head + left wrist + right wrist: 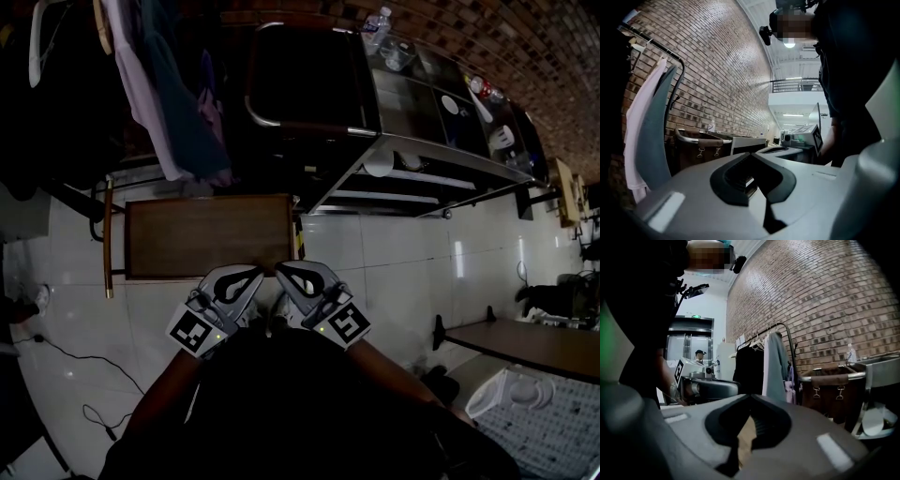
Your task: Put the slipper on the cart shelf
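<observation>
Both grippers are held close in front of my body, side by side over the white tiled floor. The tips of my left gripper and my right gripper almost touch each other. Each one has its jaws closed with nothing between them. They point toward a low wooden table. The metal cart with its shelves stands beyond, up and to the right, and a white round thing lies on a lower shelf. I cannot make out a slipper in any view.
A brown bag hangs at the cart's near end. Clothes hang from a rack at the upper left, before a brick wall. Another wooden table and a white basket are at the right. A cable lies on the floor at the left.
</observation>
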{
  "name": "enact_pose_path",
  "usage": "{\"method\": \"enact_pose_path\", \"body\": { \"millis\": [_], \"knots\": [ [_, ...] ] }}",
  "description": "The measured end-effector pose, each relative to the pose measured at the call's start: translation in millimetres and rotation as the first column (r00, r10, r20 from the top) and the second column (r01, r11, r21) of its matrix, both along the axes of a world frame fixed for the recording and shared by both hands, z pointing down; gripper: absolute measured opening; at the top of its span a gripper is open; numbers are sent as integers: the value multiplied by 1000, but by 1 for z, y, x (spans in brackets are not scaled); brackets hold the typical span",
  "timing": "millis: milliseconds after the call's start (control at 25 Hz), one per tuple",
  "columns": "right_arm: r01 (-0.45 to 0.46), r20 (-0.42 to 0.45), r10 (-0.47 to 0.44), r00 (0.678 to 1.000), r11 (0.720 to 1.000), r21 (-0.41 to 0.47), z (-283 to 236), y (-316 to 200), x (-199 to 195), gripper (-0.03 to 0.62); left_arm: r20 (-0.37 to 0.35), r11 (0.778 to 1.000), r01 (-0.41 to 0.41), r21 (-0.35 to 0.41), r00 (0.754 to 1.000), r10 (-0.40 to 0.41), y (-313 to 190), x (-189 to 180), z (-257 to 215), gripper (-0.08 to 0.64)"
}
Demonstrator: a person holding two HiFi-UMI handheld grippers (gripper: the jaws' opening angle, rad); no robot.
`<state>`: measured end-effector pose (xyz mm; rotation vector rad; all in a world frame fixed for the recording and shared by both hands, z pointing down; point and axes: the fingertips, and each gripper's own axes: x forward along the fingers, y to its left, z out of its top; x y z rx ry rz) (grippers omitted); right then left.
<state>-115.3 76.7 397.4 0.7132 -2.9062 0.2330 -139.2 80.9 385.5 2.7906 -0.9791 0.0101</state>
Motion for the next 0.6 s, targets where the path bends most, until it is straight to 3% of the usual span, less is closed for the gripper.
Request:
{"method": "enact_pose_path", "body": {
  "millis": [600],
  "knots": [
    [20, -4, -20, 1000, 1000, 20, -4, -5, 6, 2, 5, 1000, 2, -14, 1000, -1, -2, 10, 5, 2]
  ]
}}
